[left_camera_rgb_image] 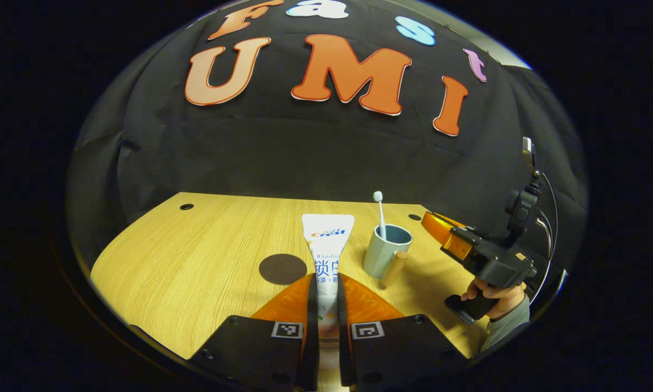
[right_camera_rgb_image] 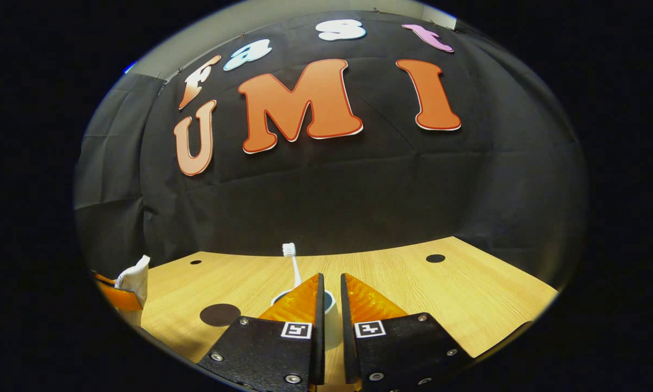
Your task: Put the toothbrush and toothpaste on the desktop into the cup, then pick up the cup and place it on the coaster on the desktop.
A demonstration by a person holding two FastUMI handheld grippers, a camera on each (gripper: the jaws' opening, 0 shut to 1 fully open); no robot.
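Left gripper (left_camera_rgb_image: 326, 305): fingers nearly closed, both pressing the sides of the white toothpaste tube (left_camera_rgb_image: 327, 256), which stands upright between them with its flat crimped end up, above the desktop. Gripper is roughly level, pointing toward the back wall.

Right gripper (right_camera_rgb_image: 330, 305): fingers drawn close together with a narrow gap between them; nothing gripped. It points forward and slightly down. In the left gripper view it sits well off to the right (left_camera_rgb_image: 440, 231), body tilted, held from below by a hand (left_camera_rgb_image: 492, 294) wrapped around its handle; a grey sleeve cuff shows at the wrist.
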